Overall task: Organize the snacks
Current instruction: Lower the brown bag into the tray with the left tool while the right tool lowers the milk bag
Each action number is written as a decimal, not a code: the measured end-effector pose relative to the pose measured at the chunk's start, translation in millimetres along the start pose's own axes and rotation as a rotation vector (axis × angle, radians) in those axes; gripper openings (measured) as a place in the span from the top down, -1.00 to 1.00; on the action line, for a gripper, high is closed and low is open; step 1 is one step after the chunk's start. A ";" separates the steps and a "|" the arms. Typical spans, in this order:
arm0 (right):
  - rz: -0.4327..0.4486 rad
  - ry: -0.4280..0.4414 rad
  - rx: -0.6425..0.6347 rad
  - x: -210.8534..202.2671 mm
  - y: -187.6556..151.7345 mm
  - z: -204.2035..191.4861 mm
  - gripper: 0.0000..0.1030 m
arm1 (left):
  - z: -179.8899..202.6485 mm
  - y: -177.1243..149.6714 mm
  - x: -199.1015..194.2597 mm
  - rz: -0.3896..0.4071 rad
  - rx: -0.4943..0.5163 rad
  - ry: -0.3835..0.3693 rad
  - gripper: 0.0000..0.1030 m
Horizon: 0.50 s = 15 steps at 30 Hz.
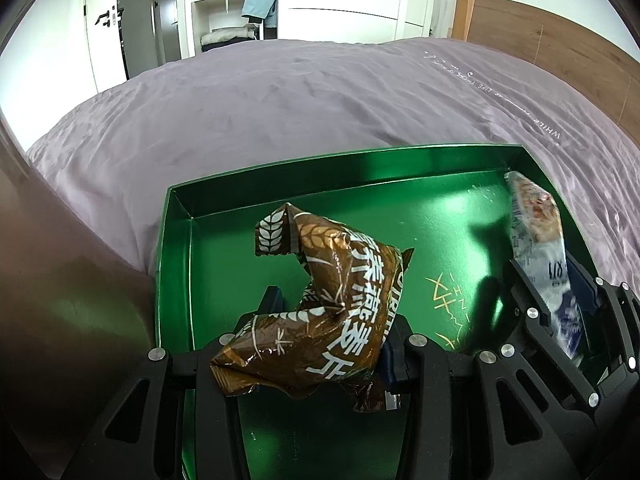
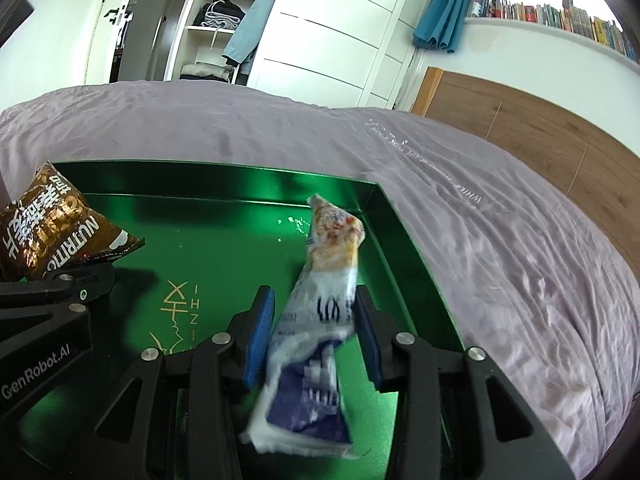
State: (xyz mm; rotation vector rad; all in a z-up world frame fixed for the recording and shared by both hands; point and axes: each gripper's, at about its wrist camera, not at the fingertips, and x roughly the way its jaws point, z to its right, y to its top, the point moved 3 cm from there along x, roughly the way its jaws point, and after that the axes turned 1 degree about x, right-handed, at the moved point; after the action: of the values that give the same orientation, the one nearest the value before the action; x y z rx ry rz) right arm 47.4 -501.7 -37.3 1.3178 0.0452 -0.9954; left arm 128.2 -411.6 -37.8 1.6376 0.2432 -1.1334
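Observation:
A shiny green tray point(image 1: 360, 164) lies on a purple bed; it also shows in the right wrist view point(image 2: 224, 184). My left gripper point(image 1: 332, 312) is shut on a crumpled brown snack bag point(image 1: 332, 288) and holds it above the tray's left half. The same bag point(image 2: 48, 228) shows at the left of the right wrist view. My right gripper point(image 2: 314, 320) has a white and blue snack packet point(image 2: 320, 320) between its blue pads point(image 2: 260, 328), with a gap at the left pad; the packet is blurred and hangs over the tray's right side. The packet point(image 1: 536, 240) also shows at the right of the left wrist view.
The purple bedspread point(image 1: 280, 96) surrounds the tray. A wooden headboard point(image 2: 540, 128) runs along the right. An open white wardrobe point(image 2: 224, 20) with folded clothes stands beyond the bed. A shelf of books point(image 2: 560, 16) is at the upper right.

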 end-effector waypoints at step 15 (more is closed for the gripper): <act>0.019 -0.030 -0.028 -4.1 0.9 -5.1 -0.11 | -4.4 0.4 -3.4 0.022 -0.032 -0.007 0.28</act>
State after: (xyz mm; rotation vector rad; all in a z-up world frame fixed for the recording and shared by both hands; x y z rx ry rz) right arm 48.0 -495.3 -35.9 1.2752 0.0237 -0.9946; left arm 129.0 -406.8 -35.1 1.6042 0.2364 -1.1131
